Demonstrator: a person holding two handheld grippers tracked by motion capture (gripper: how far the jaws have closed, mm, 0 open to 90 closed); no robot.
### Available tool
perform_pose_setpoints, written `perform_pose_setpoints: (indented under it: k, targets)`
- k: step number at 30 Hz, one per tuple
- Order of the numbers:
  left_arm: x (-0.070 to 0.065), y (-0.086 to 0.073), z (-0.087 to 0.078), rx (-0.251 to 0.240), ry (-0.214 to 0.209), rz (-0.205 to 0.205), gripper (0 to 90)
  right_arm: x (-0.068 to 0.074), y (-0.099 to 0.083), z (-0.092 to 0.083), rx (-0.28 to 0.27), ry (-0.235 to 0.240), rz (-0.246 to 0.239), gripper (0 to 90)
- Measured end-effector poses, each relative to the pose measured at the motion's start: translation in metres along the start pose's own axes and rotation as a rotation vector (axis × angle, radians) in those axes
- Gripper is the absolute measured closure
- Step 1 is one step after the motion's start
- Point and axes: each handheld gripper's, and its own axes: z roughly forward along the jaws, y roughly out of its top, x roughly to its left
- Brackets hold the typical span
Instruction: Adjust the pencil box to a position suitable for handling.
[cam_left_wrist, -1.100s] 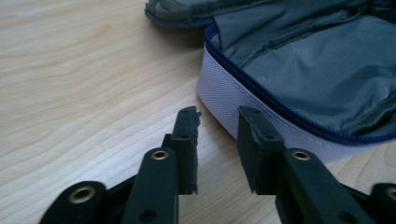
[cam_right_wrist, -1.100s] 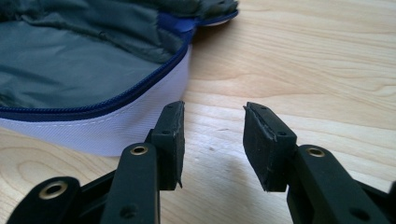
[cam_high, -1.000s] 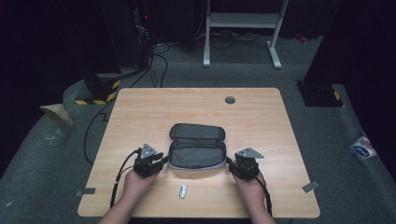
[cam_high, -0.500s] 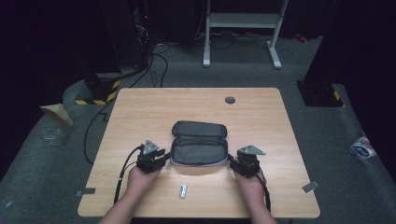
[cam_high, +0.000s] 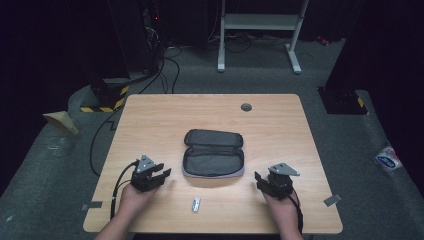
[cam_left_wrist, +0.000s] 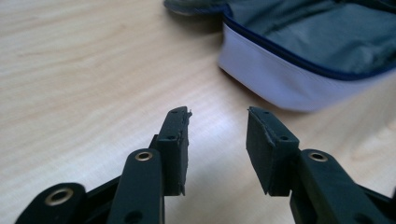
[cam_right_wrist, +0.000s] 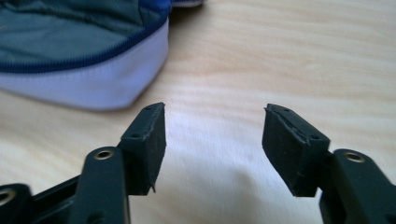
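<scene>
A grey zip pouch (cam_high: 213, 153) with a white side and blue zip lies open flat in the middle of the wooden table (cam_high: 165, 117). My left gripper (cam_high: 164, 174) rests to the left of the pouch and apart from it. Its jaws have just been opening and hold nothing. My right gripper (cam_high: 259, 179) sits to the right of the pouch, also clear of it, its jaws just opened and empty. In the left gripper view the gripper (cam_left_wrist: 218, 119) points past the pouch's white corner (cam_left_wrist: 280, 79). In the right gripper view the gripper (cam_right_wrist: 215, 119) sits below the pouch's corner (cam_right_wrist: 93, 88).
A small silver object (cam_high: 196, 204) lies near the table's front edge, between my hands. A round grommet (cam_high: 246, 106) is set in the table's far side. Cables (cam_high: 165, 65) and a white stand base (cam_high: 257, 22) are on the floor beyond.
Both grippers were at the pouch's two ends. They have opened, let go and drawn outward and back from it. The pouch now lies spread open.
</scene>
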Motion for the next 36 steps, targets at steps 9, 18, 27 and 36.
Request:
perform_pose_setpoints:
  k: [9, 18, 27, 36]
  targets:
    - [-0.04, -0.013, -0.007, 0.03, -0.092, 0.066, 65.1, -0.015, -0.014, -0.005, 0.077, -0.034, -0.027, 36.8]
    - [-0.075, -0.016, -0.004, 0.061, -0.179, 0.128, 66.6, -0.009, -0.015, 0.001, 0.091, -0.031, -0.045, 36.5]
    - [-0.097, -0.014, -0.004, 0.055, -0.225, 0.153, 75.3, -0.011, -0.016, 0.002, 0.085, -0.02, -0.033, 36.3]
    - [-0.109, -0.013, 0.004, 0.088, -0.247, 0.129, 55.0, -0.011, -0.016, 0.003, 0.08, -0.011, -0.031, 36.3]
